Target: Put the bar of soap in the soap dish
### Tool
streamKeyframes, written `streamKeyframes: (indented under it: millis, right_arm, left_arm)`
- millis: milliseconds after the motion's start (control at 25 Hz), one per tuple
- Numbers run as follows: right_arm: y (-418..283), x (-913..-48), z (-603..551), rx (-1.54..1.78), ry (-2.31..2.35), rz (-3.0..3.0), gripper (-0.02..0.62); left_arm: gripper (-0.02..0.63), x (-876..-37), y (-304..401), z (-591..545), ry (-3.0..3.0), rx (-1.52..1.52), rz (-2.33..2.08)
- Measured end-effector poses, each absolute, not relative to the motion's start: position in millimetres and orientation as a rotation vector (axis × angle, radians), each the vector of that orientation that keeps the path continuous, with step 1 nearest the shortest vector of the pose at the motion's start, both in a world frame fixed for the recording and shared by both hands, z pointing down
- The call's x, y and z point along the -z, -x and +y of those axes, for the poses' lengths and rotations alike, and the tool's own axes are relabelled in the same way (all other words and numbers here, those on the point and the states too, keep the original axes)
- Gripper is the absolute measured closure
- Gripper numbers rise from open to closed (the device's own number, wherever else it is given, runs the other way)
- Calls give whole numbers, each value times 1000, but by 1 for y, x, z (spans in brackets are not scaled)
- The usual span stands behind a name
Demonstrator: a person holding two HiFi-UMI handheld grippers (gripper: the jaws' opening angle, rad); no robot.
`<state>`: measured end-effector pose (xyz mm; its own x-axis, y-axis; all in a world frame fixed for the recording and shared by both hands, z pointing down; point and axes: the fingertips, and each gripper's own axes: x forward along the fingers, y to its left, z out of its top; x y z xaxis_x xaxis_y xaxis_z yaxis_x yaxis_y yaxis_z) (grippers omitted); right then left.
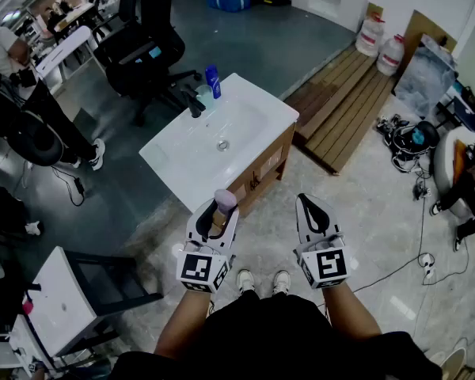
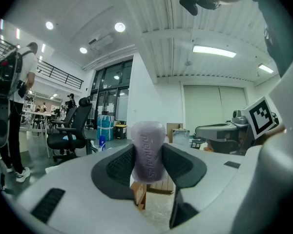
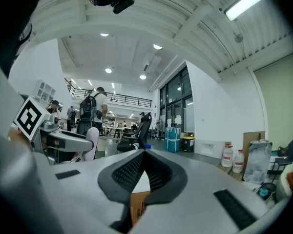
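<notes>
The pale purple, rounded bar of soap (image 2: 148, 150) stands upright, pinched between the dark padded jaws of the left hand-held gripper (image 1: 217, 214), in the air just short of the white rectangular washbasin (image 1: 174, 163). Beside it, the right hand-held gripper (image 3: 144, 156) is pressed together, empty.

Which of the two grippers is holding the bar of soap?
The left gripper: its jaws clamp the purple bar of soap; the right gripper is shut and empty.
</notes>
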<state>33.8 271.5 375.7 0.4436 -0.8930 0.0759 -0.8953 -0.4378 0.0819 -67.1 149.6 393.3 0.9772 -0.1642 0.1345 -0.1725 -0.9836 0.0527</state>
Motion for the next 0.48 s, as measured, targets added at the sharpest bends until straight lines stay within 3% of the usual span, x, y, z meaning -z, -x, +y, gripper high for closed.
streamKeyframes:
  millis: [480]
  right_arm:
    - [-25,-378,252,-18,-2576,-1586,589]
  left_arm:
    - [410,-400,73,132,-3048,-188,-235]
